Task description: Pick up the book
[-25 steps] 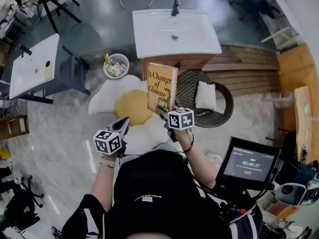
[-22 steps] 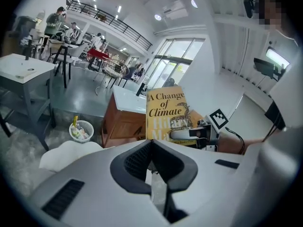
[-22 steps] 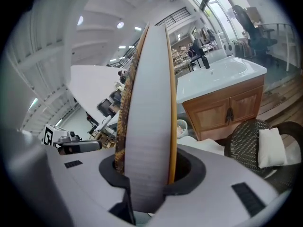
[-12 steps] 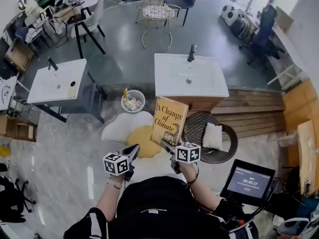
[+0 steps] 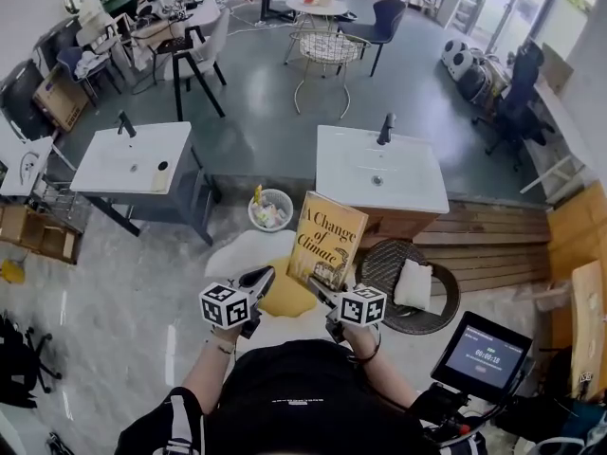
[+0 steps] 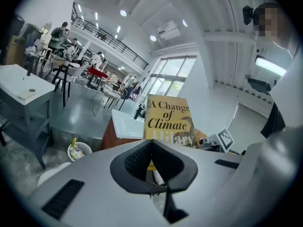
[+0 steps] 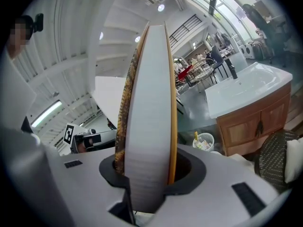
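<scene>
Book [image 5: 329,240], upright in mid-air before the sink cabinet [image 5: 403,222], its lower edge clamped between the partly parted jaws of the right gripper [image 5: 321,290]. A firm squeeze and a vertical carry should stop it tipping. Left gripper [image 5: 258,279], jaws closed and empty, hovers near the book's lower left, apart from it.

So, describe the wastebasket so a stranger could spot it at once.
Start at the white sink on the wooden cabinet. On the floor between it and the other sink stands a round white wastebasket. Alone there, it holds colourful litter.
</scene>
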`<state>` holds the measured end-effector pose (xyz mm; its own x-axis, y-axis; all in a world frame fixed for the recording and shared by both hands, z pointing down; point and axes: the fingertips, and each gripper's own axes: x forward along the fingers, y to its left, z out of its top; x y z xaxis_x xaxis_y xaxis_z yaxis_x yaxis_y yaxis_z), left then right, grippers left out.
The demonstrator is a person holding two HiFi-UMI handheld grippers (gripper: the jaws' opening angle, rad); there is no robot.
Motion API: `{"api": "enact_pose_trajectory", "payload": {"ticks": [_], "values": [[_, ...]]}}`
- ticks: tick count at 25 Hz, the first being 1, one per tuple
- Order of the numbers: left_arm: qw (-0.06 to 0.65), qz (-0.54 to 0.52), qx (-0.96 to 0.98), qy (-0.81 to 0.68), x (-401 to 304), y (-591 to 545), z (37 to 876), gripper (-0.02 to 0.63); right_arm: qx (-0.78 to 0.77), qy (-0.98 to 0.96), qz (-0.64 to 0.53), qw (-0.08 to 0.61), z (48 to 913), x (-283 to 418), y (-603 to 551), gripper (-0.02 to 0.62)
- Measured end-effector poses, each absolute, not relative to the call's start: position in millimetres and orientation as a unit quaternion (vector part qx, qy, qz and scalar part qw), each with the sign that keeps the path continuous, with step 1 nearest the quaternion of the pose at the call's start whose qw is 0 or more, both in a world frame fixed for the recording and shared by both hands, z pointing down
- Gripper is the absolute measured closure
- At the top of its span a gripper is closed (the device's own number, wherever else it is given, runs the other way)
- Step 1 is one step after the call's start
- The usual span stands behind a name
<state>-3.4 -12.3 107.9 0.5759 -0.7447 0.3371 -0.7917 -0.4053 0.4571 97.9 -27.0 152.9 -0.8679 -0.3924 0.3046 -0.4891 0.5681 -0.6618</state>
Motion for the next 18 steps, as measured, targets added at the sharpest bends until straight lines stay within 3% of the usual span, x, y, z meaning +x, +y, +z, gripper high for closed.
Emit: {"api": "enact_pose_trajectory", "payload": {"ticks": [18], "values": [[0.282,0.025,0.842,-0.459,0.5,-24.7,94.1,0.592,0.248,-0.897,0.362,0.053,137.6,82.9,-51.5,0.431]]}}
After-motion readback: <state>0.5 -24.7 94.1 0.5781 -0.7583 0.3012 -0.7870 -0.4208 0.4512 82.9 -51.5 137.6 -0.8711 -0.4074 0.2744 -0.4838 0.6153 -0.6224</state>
